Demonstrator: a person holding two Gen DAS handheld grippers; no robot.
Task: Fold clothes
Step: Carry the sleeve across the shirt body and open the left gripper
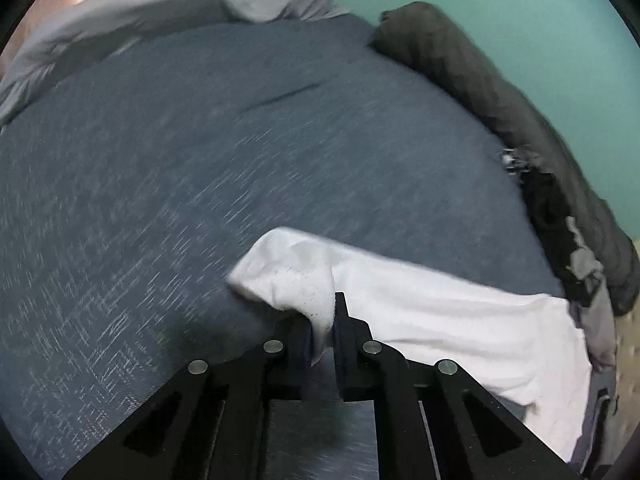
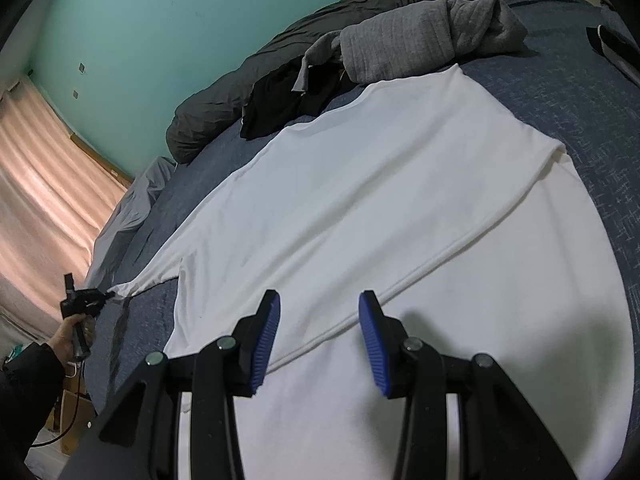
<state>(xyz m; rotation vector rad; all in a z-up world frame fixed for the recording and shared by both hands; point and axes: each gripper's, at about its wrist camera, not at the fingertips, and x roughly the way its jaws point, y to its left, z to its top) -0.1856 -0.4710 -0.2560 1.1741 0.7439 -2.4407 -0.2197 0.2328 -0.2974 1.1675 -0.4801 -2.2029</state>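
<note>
A white T-shirt lies spread flat on the blue-grey bed cover. My left gripper is shut on a bunched sleeve of the white T-shirt, lifting it a little off the cover. In the right wrist view the left gripper shows small at the far left, held by a hand, with the sleeve end pinched in it. My right gripper hovers over the near part of the shirt. It stands open, its blue pads apart, with nothing between them.
A dark quilt runs along the teal wall. A grey knitted garment and a black garment lie beyond the shirt. A light grey cloth sits at the bed's far end. Pink curtains hang at the left.
</note>
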